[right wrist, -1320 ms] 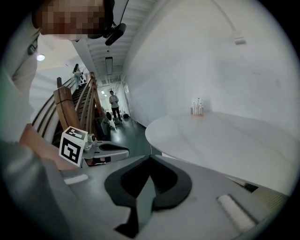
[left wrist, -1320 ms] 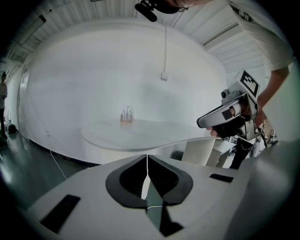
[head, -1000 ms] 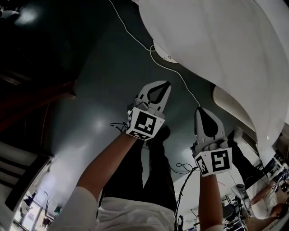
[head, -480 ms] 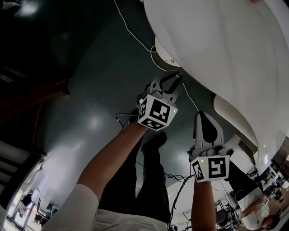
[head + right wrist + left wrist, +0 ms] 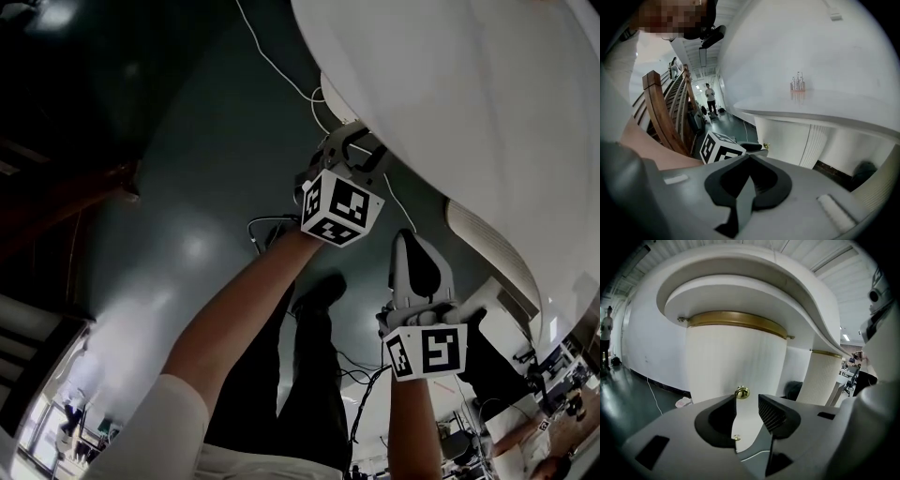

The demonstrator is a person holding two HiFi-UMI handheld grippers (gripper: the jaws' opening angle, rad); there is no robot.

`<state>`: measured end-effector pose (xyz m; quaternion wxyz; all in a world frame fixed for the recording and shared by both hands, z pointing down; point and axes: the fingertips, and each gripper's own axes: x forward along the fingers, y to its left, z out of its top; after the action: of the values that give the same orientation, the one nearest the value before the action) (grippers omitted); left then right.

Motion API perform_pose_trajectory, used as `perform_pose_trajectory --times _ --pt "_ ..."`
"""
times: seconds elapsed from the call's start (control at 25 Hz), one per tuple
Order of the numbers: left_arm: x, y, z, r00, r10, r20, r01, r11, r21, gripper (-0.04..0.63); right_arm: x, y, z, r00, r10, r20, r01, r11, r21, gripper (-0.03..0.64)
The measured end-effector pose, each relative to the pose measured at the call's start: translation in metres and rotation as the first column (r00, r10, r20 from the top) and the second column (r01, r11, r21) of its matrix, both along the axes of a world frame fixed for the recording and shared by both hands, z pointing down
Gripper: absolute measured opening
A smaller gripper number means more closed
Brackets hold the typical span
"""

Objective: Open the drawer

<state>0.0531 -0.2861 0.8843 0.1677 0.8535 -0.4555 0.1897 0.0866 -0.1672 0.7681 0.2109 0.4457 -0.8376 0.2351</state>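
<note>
Jaws of left hand-held gripper (image 5: 747, 401) had just been opening, empty; brass knob (image 5: 742, 392) was judged best centred between them before closing. Right hand-held gripper (image 5: 749, 157) was closed.

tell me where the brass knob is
In the left gripper view the knob sits low and central on the white cabinet, well below its brass band and the counter overhang.

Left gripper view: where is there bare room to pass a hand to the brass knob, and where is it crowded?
Free: the white curved front around the brass knob, below the gold band, and the dark floor left of it, beyond the white cable. Crowded: overhead, where the tabletop overhangs.
</note>
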Motion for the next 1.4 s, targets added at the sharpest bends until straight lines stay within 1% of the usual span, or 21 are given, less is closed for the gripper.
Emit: perform_pose_trajectory --times 0.12,0.2,0.28,0.4,0.44,0.48,0.6,0.8,1.0,1.12,1.28,1.4 --pt "0.001 -0.009 0.007 1.000 -0.011 0.013 0.010 1.000 0.007 0.163 -0.002 -0.005 0.006 1.000 0.008 0.006 -0.008 1.000 0.002 0.011" --pt "0.000 -0.013 0.009 0.999 -0.031 0.014 0.031 0.999 0.013 0.149 0.000 -0.007 0.010 1.000 0.020 0.013 -0.020 1.000 -0.002 0.009" --pt "0.001 -0.015 0.007 0.999 -0.044 0.017 0.043 0.999 0.022 0.150 0.002 -0.007 0.013 0.999 0.030 0.020 -0.030 1.000 -0.009 0.009" --pt "0.006 -0.021 0.005 0.999 -0.040 0.027 0.039 0.999 0.024 0.155 0.005 -0.004 0.016 0.999 0.039 0.027 -0.038 0.999 -0.021 0.009" --pt "0.007 -0.023 0.004 0.999 -0.037 0.032 0.037 0.999 0.023 0.144 0.007 -0.003 0.016 0.999 0.042 0.027 -0.041 0.999 -0.024 0.009" --pt "0.008 -0.024 0.004 0.999 -0.036 0.038 0.035 0.999 0.023 0.114 0.008 -0.002 0.016 0.999 0.045 0.027 -0.044 0.999 -0.026 0.011" --pt "0.005 -0.025 0.003 0.998 -0.042 0.048 0.041 0.999 0.026 0.109 0.011 -0.001 0.018 0.998 0.054 0.024 -0.053 0.998 -0.033 0.011" --pt "0.003 -0.024 0.004 0.998 -0.052 0.039 0.052 0.998 0.019 0.106 0.014 0.005 0.021 0.998 0.062 0.020 -0.061 0.997 -0.037 0.009" --pt "0.007 -0.023 0.002 0.997 -0.068 0.047 0.067 0.998 0.008 0.103 0.016 0.014 0.019 0.997 0.067 0.025 -0.066 0.997 -0.041 0.009" --pt "0.004 -0.019 0.003 0.996 -0.076 0.045 0.076 0.997 0.003 0.103 0.012 0.016 0.019 0.997 0.070 0.029 -0.069 0.997 -0.040 0.009" --pt "0.001 -0.004 0.002 0.997 -0.062 0.048 0.061 0.998 0.021 0.101 0.011 0.019 0.019 0.997 0.067 0.034 -0.066 0.997 -0.037 0.009" --pt "-0.004 0.011 0.003 0.998 -0.053 0.044 0.052 0.998 0.018 0.103 0.008 0.024 0.020 0.997 0.064 0.035 -0.063 0.997 -0.040 0.009"
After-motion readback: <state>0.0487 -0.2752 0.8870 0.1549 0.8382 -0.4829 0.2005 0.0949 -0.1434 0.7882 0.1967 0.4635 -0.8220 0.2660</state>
